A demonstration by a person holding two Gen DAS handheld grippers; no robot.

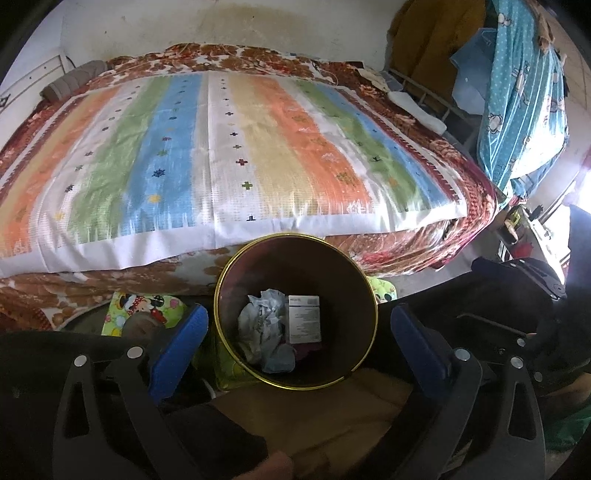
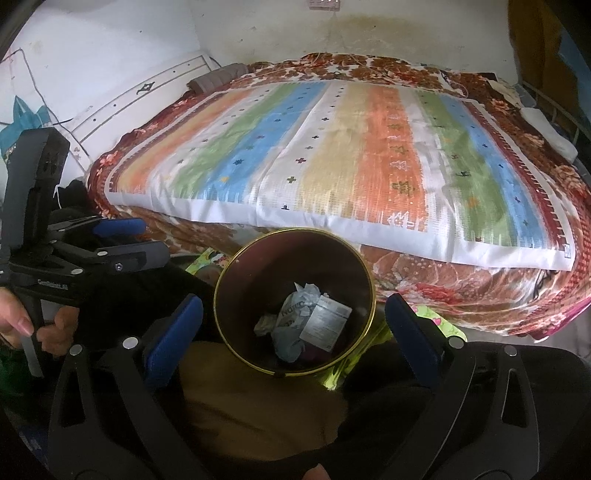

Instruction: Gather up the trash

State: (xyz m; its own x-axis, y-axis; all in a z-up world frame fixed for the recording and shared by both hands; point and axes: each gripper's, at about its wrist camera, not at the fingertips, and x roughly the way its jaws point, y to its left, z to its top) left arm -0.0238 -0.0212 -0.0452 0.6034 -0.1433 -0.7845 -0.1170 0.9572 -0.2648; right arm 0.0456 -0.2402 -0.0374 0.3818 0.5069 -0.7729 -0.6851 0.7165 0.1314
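Left gripper (image 1: 295, 325): you are holding it spread wide and empty over the bin. Right gripper (image 2: 293, 325): likewise spread, carrying nothing, aimed into the same opening, probably having nothing left to drop.

Waste bin (image 1: 221, 284): round, dark, gold-rimmed, sitting on the floor against the bed's foot, within easy reach. It is holding the collected trash: crumpled paper (image 1: 260, 314), a small printed carton (image 1: 304, 319).

Cartoon-print bag (image 1: 147, 308): lying just beside the bin.

Bed (image 1: 413, 251): floral blanket under a striped coverlet (image 1: 229, 147), no litter showing on it.

Beyond: stained white wall (image 1: 221, 26), hanging clothes (image 1: 517, 92).
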